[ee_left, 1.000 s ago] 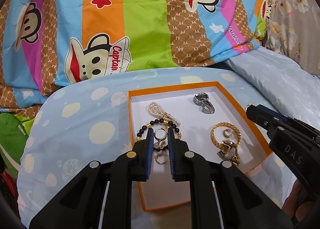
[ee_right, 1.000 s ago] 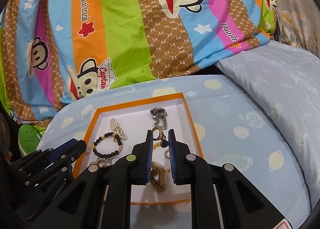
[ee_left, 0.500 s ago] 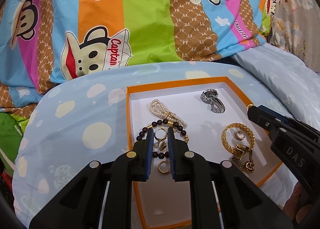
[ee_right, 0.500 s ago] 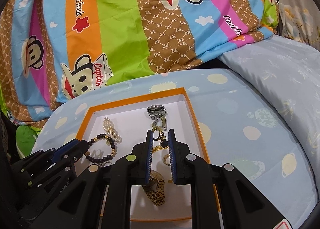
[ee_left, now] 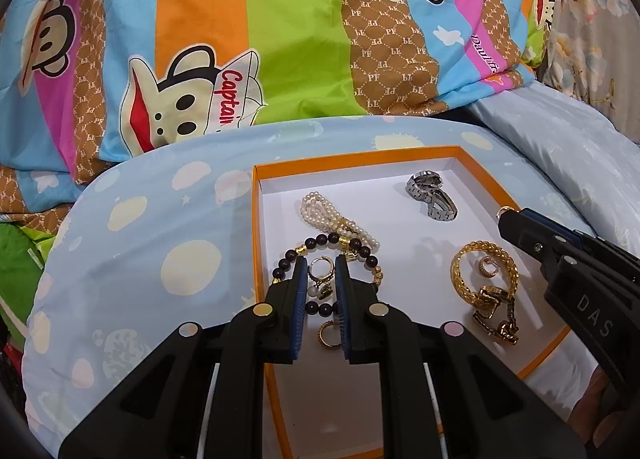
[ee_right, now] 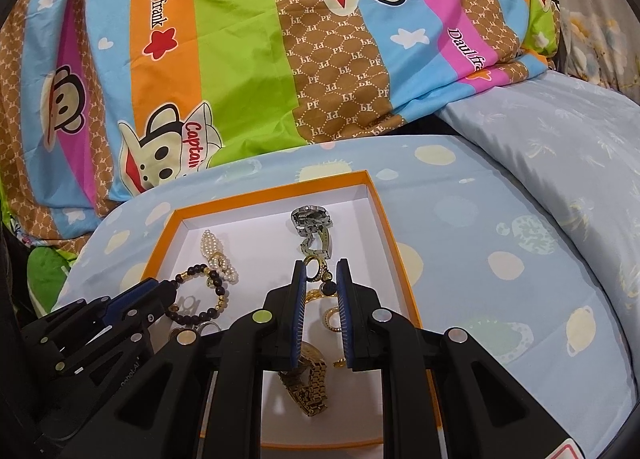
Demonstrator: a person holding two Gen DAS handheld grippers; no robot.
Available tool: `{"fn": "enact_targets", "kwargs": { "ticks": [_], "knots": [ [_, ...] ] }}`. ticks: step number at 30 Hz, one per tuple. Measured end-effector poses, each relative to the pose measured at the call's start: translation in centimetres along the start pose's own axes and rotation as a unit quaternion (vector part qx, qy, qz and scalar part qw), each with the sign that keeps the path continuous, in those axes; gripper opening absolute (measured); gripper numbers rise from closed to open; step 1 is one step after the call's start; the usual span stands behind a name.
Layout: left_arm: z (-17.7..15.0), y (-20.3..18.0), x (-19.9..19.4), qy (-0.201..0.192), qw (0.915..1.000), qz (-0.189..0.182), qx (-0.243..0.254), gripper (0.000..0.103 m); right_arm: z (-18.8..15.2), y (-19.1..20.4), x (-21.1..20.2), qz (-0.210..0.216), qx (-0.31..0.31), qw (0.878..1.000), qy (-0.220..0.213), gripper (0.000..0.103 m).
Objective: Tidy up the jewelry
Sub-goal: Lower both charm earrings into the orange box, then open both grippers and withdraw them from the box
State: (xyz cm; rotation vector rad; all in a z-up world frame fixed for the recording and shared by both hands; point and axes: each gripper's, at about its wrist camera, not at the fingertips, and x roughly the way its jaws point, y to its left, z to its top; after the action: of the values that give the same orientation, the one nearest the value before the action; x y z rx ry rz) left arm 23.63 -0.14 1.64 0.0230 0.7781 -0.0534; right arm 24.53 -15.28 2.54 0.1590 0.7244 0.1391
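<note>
An orange-rimmed white box lies on a pale blue spotted cushion and holds jewelry. A pearl bracelet, a dark bead bracelet, a silver watch, a gold chain bracelet and a gold hoop lie in it. My left gripper is shut on a gold earring with a pearl drop, held above the bead bracelet. My right gripper is shut on a gold earring with a dark drop, above the box's right half. A gold watch lies under it.
A striped monkey-print quilt is piled behind the cushion. A pale blue pillow lies at the right. The right gripper shows in the left wrist view; the left gripper shows in the right wrist view.
Both grippers have lifted and drawn back a little, each still holding its earring; the box looks farther below than a second ago.
</note>
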Motion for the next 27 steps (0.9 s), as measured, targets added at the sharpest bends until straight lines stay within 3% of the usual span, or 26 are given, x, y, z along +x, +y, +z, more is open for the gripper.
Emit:
{"fn": "enact_targets", "kwargs": {
  "ticks": [27],
  "knots": [
    [-0.4,0.14,0.52,0.003,0.9999,0.007,-0.007,0.015,-0.17,0.23,0.03,0.002,-0.006,1.0,-0.004,0.016]
  ]
}}
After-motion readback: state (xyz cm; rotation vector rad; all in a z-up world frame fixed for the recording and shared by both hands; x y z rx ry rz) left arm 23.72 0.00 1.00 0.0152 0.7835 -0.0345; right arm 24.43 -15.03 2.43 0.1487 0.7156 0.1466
